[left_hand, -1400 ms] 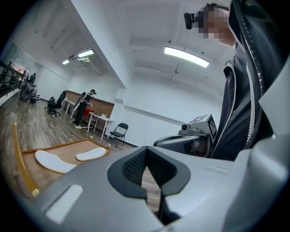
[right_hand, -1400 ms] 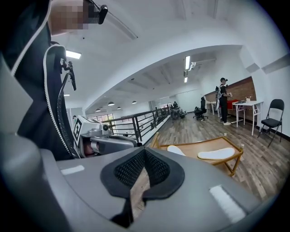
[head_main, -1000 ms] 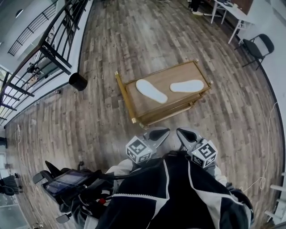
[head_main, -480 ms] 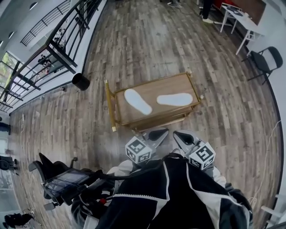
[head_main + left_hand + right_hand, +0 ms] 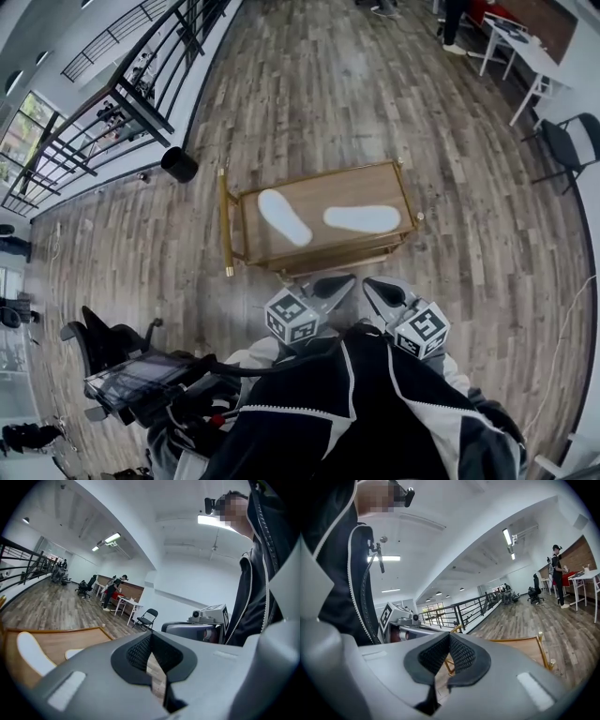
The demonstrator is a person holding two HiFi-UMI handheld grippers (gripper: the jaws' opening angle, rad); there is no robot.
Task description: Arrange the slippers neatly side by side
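We hold left tool (image 5: 333,281), right tool (image 5: 378,287) pressed together, empty. Left slipper (image 5: 284,217), right slipper (image 5: 362,218) lie apart on desk (image 5: 323,187) at 12 o'clock.

Two slippers are laid apart on a low table (image 5: 319,187). The left slipper (image 5: 284,217) is set aslant and the right slipper (image 5: 362,218) is set along the table's length. A bin (image 5: 178,165) is stood on the floor beyond the table's left end, near a railing (image 5: 141,89). A folding chair (image 5: 572,141) is placed well off to the right. The left gripper (image 5: 339,280) and right gripper (image 5: 372,284) are held side by side just before the table's near edge.
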